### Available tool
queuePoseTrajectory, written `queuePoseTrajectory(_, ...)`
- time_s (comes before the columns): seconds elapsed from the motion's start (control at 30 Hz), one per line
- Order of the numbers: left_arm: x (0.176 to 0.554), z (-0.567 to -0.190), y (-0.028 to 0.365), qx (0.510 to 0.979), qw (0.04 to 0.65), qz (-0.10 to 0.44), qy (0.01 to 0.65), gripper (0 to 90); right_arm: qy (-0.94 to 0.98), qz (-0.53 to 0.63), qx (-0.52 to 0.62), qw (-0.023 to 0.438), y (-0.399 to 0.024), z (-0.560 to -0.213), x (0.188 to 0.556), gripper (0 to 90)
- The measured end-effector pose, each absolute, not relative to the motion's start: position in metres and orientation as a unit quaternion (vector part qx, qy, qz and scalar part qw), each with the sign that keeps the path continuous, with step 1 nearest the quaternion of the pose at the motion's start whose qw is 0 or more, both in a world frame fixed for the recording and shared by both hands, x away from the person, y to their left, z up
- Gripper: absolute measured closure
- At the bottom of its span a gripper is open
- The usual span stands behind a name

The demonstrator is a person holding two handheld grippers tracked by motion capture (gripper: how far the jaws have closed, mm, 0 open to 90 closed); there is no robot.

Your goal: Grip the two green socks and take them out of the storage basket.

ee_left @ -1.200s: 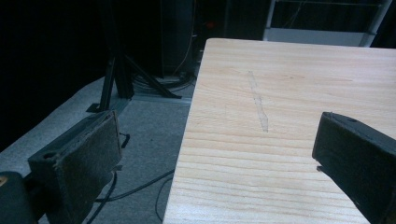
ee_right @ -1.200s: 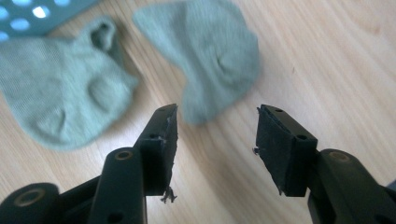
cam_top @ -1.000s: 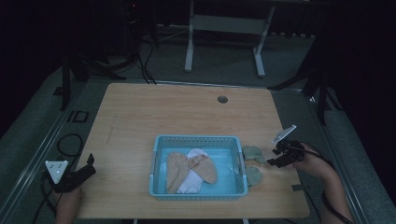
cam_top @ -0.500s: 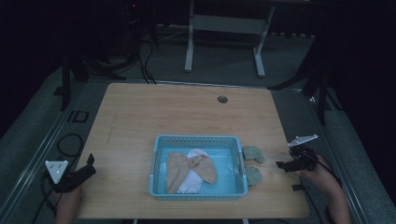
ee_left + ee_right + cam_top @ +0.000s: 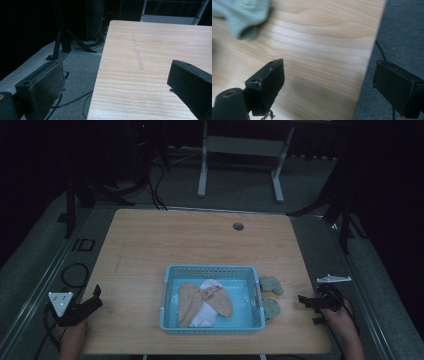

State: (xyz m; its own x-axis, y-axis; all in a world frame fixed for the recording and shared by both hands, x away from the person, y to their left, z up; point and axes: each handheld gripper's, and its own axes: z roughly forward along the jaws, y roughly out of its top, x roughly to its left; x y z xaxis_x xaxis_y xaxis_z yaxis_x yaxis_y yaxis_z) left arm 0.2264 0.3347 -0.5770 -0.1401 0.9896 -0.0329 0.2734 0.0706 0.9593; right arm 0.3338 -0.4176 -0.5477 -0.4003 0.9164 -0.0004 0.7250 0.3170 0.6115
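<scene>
A: What is surrounding the wooden table (image 5: 200,245)?
B: Grey carpet (image 5: 240,190) is covering the floor, and a white metal stand (image 5: 240,150) is standing behind, where darkness is hiding the room.

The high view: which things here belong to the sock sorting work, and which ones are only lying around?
Part of the job:
- blue basket
- tan and white socks inside it
- two grey-green socks on the table beside the basket
- right gripper, jaws just opened, nothing between them

Lying about:
- left gripper, open at the table's left edge
- cable hole
</scene>
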Motion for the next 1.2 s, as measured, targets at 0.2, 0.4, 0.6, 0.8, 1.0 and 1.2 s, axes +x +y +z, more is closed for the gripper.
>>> queuePoseTrajectory(0.2, 0.227, -0.577, 0.335, 0.516, 0.403, 0.444, 0.611, 1.3, 0.721, 0.313, 0.566, 0.249, -0.425, -0.554, 0.323, 10.2)
queuePoseTrajectory(0.4, 0.226, -0.577, 0.335, 0.517, 0.404, 0.444, 0.610, 1.3, 0.683, 0.343, 0.581, 0.278, -0.429, -0.560, 0.313, 10.3)
queuePoseTrajectory(0.6, 0.226, -0.577, 0.335, 0.515, 0.407, 0.444, 0.610, 1.4, 0.653, 0.375, 0.569, 0.329, -0.425, -0.563, 0.300, 10.3)
queuePoseTrajectory(0.8, 0.226, -0.577, 0.335, 0.515, 0.407, 0.444, 0.609, 1.3, 0.628, 0.426, 0.545, 0.357, -0.424, -0.559, 0.288, 10.3)
queuePoseTrajectory(1.0, 0.226, -0.577, 0.335, 0.517, 0.406, 0.445, 0.608, 1.3, 0.624, 0.450, 0.495, 0.404, -0.420, -0.558, 0.281, 13.4)
queuePoseTrajectory(1.2, 0.226, -0.577, 0.334, 0.519, 0.405, 0.446, 0.607, 1.3, 0.631, 0.455, 0.496, 0.387, -0.421, -0.563, 0.284, 13.3)
